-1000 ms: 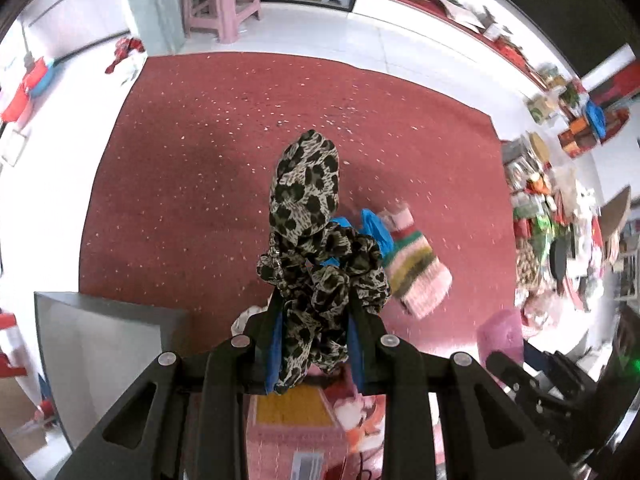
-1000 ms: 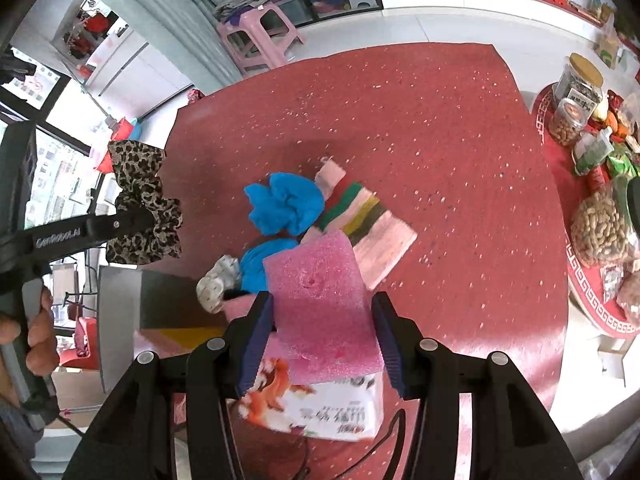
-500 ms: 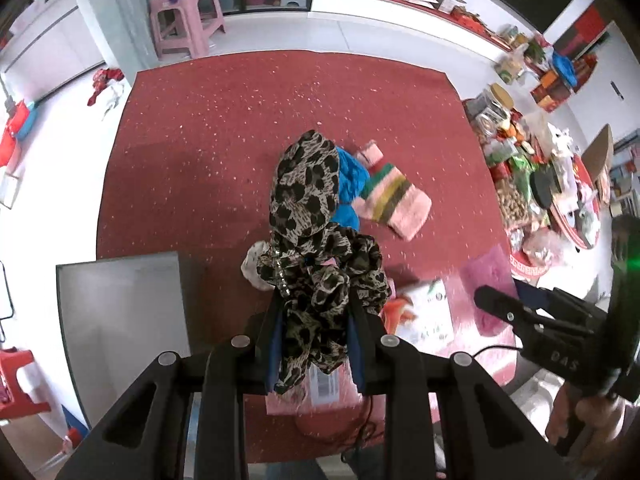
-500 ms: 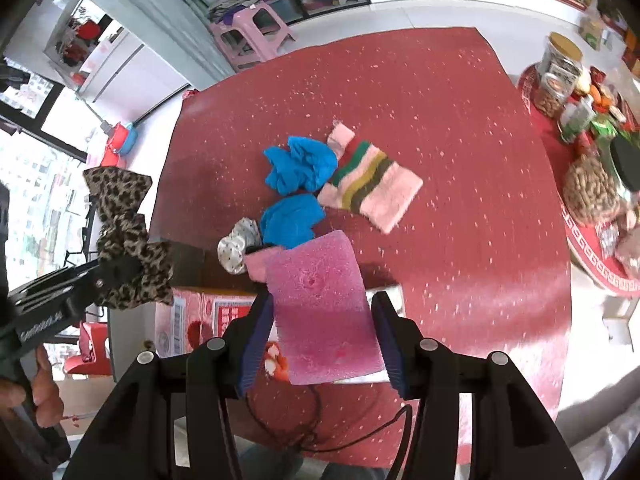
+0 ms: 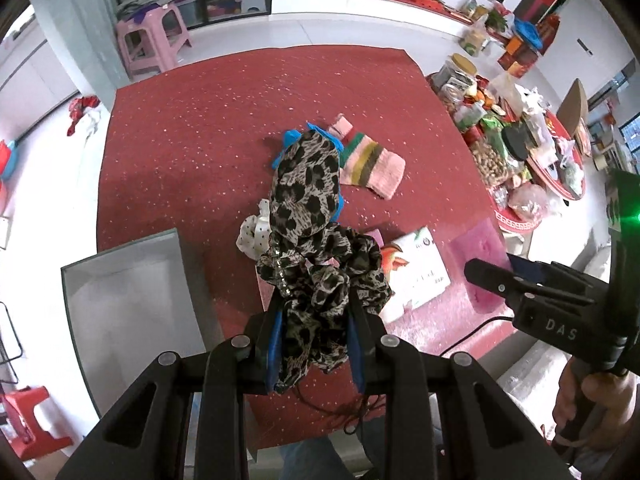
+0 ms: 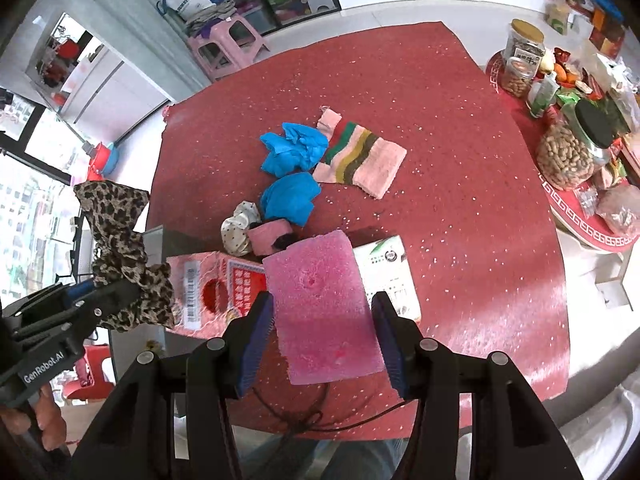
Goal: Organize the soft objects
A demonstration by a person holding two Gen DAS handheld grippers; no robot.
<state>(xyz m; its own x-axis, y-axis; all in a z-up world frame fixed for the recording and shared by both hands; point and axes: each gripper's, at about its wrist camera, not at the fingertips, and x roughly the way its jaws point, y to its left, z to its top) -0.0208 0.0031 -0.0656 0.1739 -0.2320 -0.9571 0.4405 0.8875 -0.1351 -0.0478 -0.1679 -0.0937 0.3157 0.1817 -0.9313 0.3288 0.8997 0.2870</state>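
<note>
Below both hand-held grippers: red speckled worktop [image 6: 460,184], its near edge cut off by my own fingers.

Grey open box [image 5: 132,304], at the worktop's left edge; part hidden behind my left tool.

Printed cartons, two, lying side by side: pink-red carton [image 6: 216,292] with a barcode label, its text too small to read; white carton [image 6: 390,276], half covered by the sponge, print illegible.

Pink sponge [image 6: 324,312], a slab clamped between the pads of my right hand-held gripper [image 6: 324,336], raised above the cartons. That tool's body reads "DAS" in the left view.

Leopard-print scrunchie [image 5: 316,240] with long tails, pinched tight in my left hand-held gripper [image 5: 316,344], lifted clear of the worktop and masking the items behind it. Tool body lettered "GenRobot.AI" in the right view.

Striped pink sock [image 6: 360,158], flat, mid-worktop.

Blue cloths, two crumpled: upper blue cloth [image 6: 294,148] touching the sock; lower blue cloth [image 6: 288,198] just beside it.

Pink band [image 6: 270,238] and white dotted scrunchie [image 6: 238,232], touching, near the cartons; a dark item beside the band cannot be made out.
</note>
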